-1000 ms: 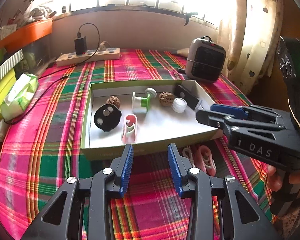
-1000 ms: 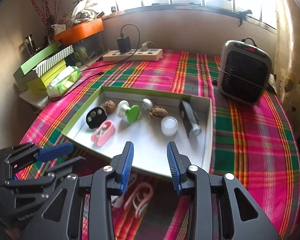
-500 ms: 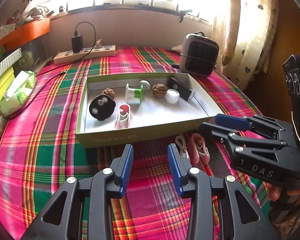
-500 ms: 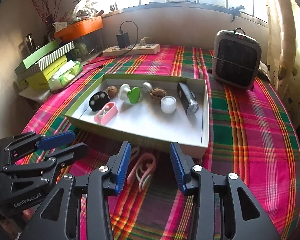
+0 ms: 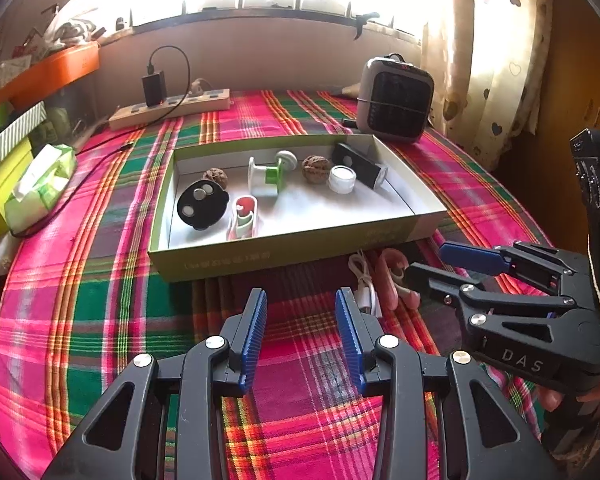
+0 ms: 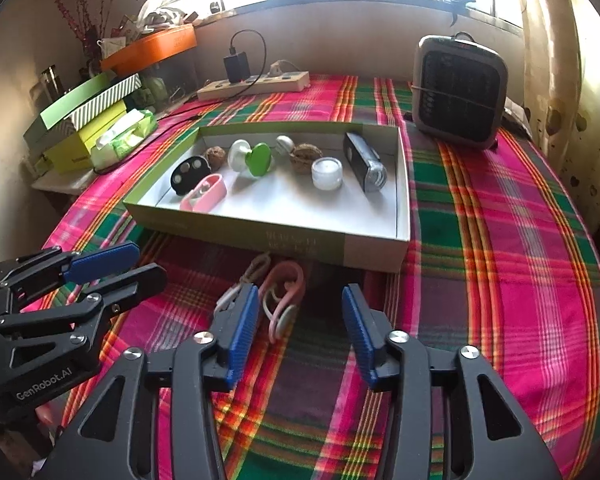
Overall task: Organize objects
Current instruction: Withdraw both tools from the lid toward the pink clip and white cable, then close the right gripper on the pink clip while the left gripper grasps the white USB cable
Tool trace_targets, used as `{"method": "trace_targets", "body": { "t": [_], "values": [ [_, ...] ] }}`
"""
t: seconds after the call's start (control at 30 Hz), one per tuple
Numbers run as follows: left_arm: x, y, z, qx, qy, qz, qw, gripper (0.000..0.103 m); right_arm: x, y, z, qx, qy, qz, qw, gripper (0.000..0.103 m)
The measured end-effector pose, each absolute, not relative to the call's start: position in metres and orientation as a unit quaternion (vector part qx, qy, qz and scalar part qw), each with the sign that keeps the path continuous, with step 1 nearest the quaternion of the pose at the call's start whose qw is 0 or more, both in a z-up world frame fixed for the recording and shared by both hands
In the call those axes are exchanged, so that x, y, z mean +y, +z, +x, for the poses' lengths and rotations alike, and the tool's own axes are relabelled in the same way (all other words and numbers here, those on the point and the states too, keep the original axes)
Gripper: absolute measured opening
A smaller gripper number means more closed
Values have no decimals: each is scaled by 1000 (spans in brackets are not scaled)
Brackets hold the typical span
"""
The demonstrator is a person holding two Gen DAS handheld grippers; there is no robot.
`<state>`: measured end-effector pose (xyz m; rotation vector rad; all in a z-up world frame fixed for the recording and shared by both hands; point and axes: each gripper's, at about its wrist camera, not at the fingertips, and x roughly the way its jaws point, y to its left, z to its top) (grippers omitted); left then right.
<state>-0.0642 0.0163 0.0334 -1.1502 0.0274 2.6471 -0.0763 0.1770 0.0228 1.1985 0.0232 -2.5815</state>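
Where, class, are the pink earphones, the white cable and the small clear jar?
pink earphones (image 6: 286,280), right wrist view, on the pink loop.
white cable (image 5: 365,288), left wrist view, on its coiled middle.
small clear jar (image 6: 327,173), right wrist view, on its side wall.

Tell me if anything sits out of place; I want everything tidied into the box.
Yes: a pink clip and a small coiled white cable lie on the tablecloth just outside the box, against its near wall, while the other small items are inside.
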Motion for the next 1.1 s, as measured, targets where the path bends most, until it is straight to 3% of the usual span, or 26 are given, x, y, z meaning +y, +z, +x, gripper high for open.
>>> {"method": "trace_targets", "body": {
  "t": [1.1],
  "values": [
    [16,23,-68,-17,898,-413,152,34,174,6,-81,43,-897,427,105,52]
  ]
}}
